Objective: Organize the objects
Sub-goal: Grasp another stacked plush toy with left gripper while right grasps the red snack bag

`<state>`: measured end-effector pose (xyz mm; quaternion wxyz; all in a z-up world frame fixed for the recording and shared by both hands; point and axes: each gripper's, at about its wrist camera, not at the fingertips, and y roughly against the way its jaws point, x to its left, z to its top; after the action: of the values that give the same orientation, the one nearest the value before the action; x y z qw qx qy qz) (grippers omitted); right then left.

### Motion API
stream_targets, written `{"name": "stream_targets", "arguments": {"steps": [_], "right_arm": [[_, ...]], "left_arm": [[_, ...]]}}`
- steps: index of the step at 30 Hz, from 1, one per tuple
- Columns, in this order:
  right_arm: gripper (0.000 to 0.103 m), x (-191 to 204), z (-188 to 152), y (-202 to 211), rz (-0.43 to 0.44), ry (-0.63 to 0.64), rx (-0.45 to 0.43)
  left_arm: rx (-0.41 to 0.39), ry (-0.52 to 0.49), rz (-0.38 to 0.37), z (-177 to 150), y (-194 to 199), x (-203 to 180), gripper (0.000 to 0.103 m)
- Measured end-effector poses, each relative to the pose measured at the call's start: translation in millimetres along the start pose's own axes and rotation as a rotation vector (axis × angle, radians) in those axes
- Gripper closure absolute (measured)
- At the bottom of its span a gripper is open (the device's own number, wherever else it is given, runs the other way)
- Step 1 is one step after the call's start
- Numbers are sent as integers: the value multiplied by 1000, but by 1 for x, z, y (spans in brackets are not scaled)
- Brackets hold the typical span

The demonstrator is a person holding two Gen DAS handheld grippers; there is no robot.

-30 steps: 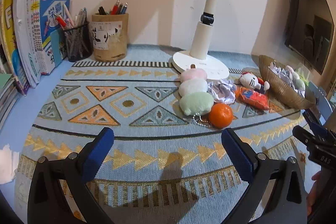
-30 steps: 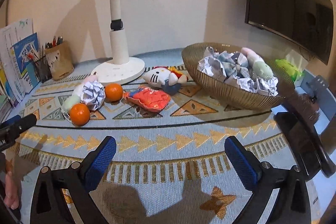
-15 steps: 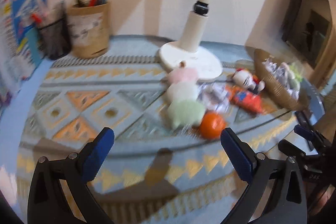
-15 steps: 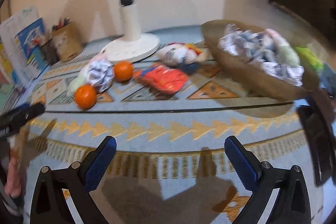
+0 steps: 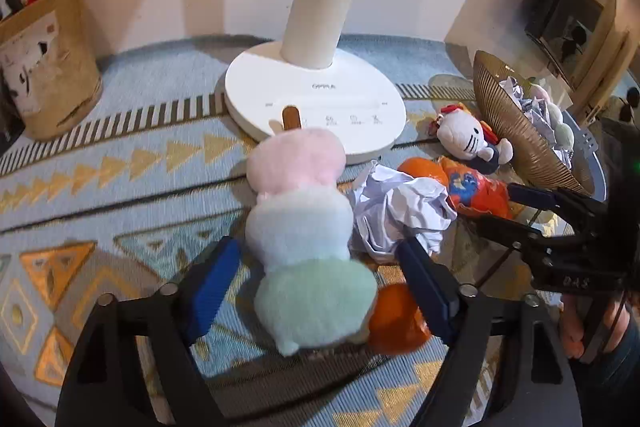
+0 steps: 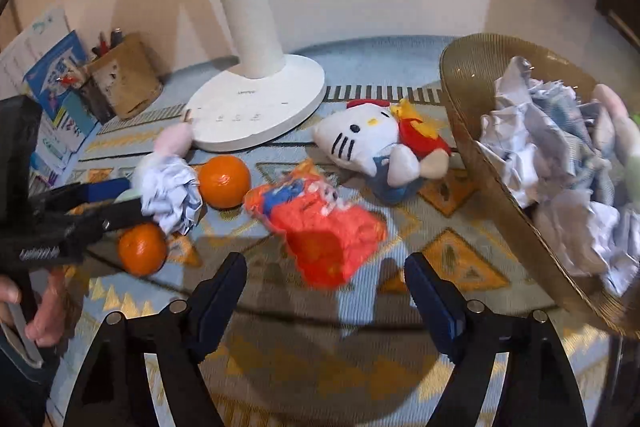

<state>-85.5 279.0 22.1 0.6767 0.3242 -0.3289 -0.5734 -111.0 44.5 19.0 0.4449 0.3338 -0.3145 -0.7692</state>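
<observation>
A three-ball plush skewer point(image 5: 300, 227), pink, white and green, lies on the patterned mat. My left gripper point(image 5: 318, 267) straddles its green end, jaws closing, the blue pads a little off the plush on both sides. An orange snack packet point(image 6: 320, 227) lies just ahead of my right gripper point(image 6: 326, 267), its near end reaching between the fingertips; these jaws are closing too, without touching it. An orange point(image 5: 394, 323) sits against the plush by the left gripper's right finger. Crumpled paper point(image 5: 396, 215) lies beside the plush.
A second orange point(image 6: 224, 181) and a white cat plush point(image 6: 360, 143) lie behind the packet. The gold basket point(image 6: 468, 99) at the right holds crumpled paper. A white lamp base point(image 5: 320, 95) stands behind; a pen holder point(image 5: 44, 67) and books point(image 6: 56, 87) are at far left.
Both grippers have moved forward and tipped down toward the objects. Both pairs of jaws have narrowed. The plush now lies between the left fingers, the packet at the right fingertips.
</observation>
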Motion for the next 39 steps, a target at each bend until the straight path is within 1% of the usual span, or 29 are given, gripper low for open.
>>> {"name": "stream_targets", "arguments": {"steps": [1,2,3,4,5,6,7,8,10,12,13,16,17,19,20,21,23,24,25,26,28,30,31,32,33,34,36,39], "right_arm": [[23,0,3,-6,-14,2,6],[23,0,7,-11,16,-6,15],[23,0,10,-15,45,-18,15],[24,1,12,-17,46,-22,4],[28,4,14,-18,50,-15,-2],[37,9,15,-18,44,0,-8],[47,16,14,-15,35,20,-16],[53,21,12,-12,37,35,-23],[68,29,4,-1,48,47,-32],[77,32,-5,14,66,32,-38],[79,32,-11,24,71,16,-44],[79,32,-32,44,88,-17,-37],[79,32,-39,46,108,-38,-24],[79,30,-52,45,200,-81,34],[79,30,-56,45,212,-91,42],[76,30,-56,45,194,-93,39],[58,26,-50,43,144,-100,27],[30,24,-46,40,132,-109,8],[8,21,-41,36,115,-114,-15],[5,20,-37,31,91,-115,-30],[5,19,-27,17,72,-111,-21],[6,22,-17,1,24,-90,-9],[12,24,-12,-7,-1,-71,-3],[16,28,-8,-12,-36,-49,-2],[34,31,-5,-13,-59,-31,-8],[62,36,-4,-12,-65,-3,-10],[65,43,-6,-8,-40,31,5],[66,45,-26,13,58,19,10]], "left_arm": [[-9,3,-4,0,0,1,25],[-11,8,-7,1,0,2,29],[-11,13,-7,2,-1,3,39],[-10,12,-1,2,0,3,43],[-11,5,10,1,1,3,51],[-12,2,13,-1,2,3,56],[-19,2,9,-3,5,4,58],[-27,5,14,-5,9,5,59],[-44,15,26,-11,19,5,59],[-69,24,39,-20,39,6,59],[-73,29,41,-26,50,7,59],[-91,37,71,-50,85,9,59],[-95,42,82,-56,92,11,59],[-105,57,108,-69,106,16,59],[-109,70,129,-74,111,20,59],[-110,81,152,-78,113,22,59],[-113,104,176,-87,114,28,59],[-119,113,180,-89,113,29,59],[-123,122,180,-92,110,30,59],[-124,132,176,-94,108,31,59],[-115,150,165,-96,101,31,59],[-114,154,165,-97,99,28,59],[-117,150,170,-97,99,25,59],[-123,145,174,-98,99,22,59],[-127,143,175,-99,101,20,59],[-130,143,172,-100,103,17,59],[-124,141,158,-104,108,12,59],[-99,119,144,-115,116,2,59]]}}
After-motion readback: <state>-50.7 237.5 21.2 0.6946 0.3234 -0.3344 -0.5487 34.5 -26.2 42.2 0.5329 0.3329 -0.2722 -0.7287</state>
